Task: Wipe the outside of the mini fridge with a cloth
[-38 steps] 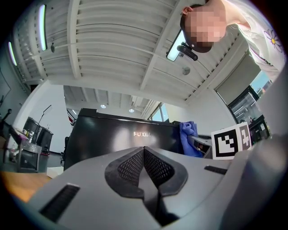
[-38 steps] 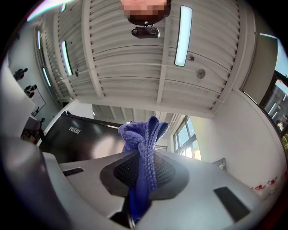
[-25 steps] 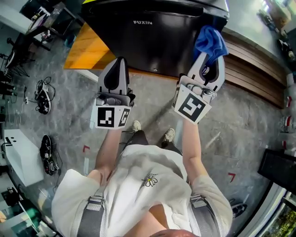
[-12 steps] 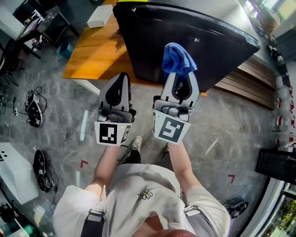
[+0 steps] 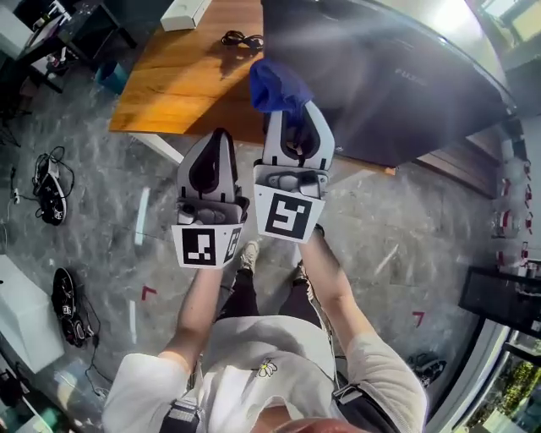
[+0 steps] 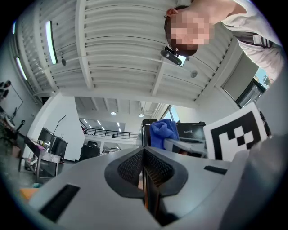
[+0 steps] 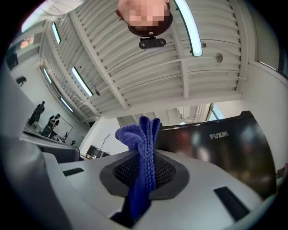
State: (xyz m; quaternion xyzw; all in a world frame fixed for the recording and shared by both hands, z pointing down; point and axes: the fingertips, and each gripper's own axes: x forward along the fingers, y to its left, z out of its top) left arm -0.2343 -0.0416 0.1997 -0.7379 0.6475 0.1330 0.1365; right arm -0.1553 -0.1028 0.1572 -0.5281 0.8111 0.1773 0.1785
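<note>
Jaws of the right gripper (image 7: 143,167) are clamped on a blue cloth (image 7: 142,134), whose folded knit bunches up above the pads. In the head view that bunch lies against the left front edge of the black mini fridge (image 5: 397,84); whether it actually touches the fridge, I cannot tell. The left gripper (image 6: 144,173) is just beside the right one, lower, its jaws pressed together with nothing between them. The fridge takes up the right end of a wooden platform (image 5: 182,80). A white box (image 5: 186,12) sits at the platform's far left corner.
</note>
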